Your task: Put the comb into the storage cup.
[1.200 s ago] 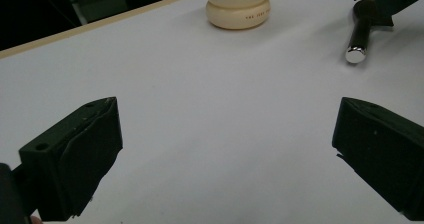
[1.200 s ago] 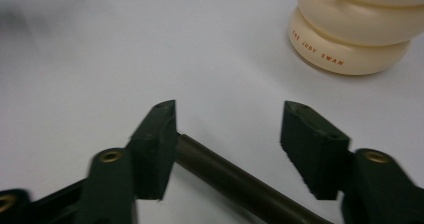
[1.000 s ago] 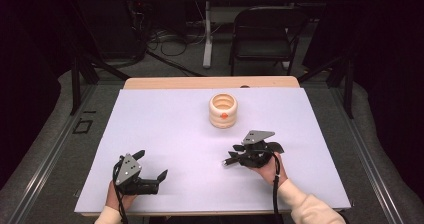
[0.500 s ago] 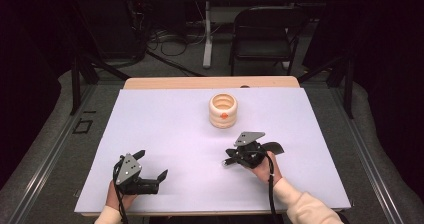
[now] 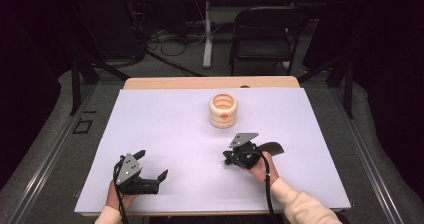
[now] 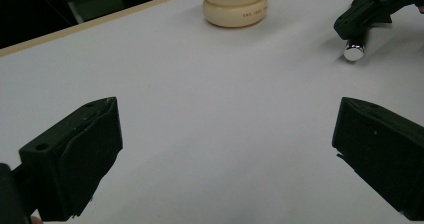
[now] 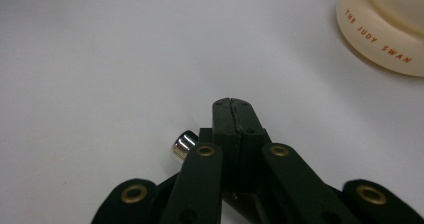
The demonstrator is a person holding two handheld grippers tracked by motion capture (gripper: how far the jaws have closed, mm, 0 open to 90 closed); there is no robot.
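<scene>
Looking like a lab/recording studio: dark drapes surrounding white-covered table [image 5: 165, 129], cables [image 5: 165, 39] trailing on floor, folding chair [image 5: 265, 31] standing behind far edge.

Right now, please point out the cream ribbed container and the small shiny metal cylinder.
cream ribbed container [image 5: 224, 115], high view, on its front wall.
small shiny metal cylinder [image 6: 353, 51], left gripper view, on its round end face.

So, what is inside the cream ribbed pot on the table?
The high view shows the cream ribbed pot open on top, with pale inner walls. Its bottom is hidden by the rim, so any contents cannot be seen.
</scene>
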